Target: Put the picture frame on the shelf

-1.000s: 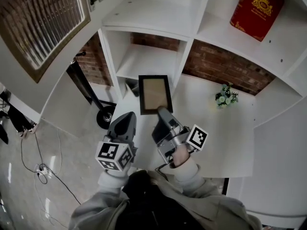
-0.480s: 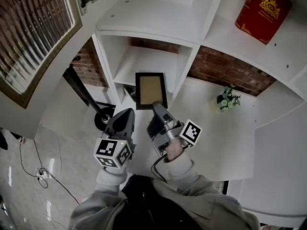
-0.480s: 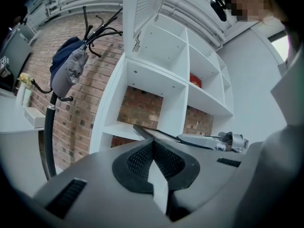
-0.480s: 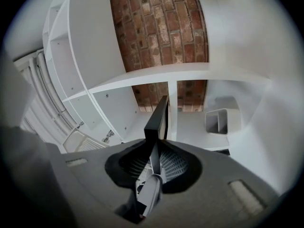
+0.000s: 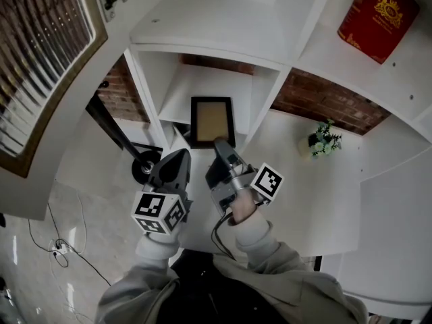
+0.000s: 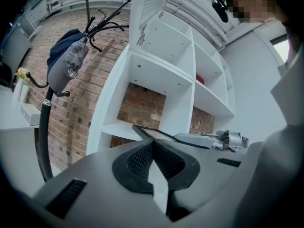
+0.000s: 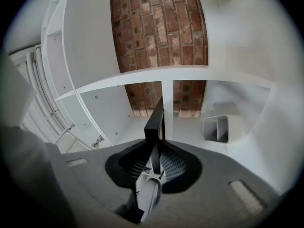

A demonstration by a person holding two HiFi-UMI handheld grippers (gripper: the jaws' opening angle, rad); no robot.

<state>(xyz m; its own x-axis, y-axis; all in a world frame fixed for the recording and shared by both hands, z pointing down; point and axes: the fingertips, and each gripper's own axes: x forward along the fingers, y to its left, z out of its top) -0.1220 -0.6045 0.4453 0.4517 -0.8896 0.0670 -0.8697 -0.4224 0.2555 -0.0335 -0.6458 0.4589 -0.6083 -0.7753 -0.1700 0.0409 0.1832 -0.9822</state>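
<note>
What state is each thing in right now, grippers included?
picture frame: gripped by its edge, held up in front of the shelf opening, not set down.
right gripper: shut on the picture frame.
left gripper: shut, empty.
louvred door: swung open.
potted plant: upright on the white ledge.
red box: closed, standing on an upper shelf.

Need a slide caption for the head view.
Right gripper holds the picture frame before the shelf; left gripper, shut and empty, hovers beside it.
</note>
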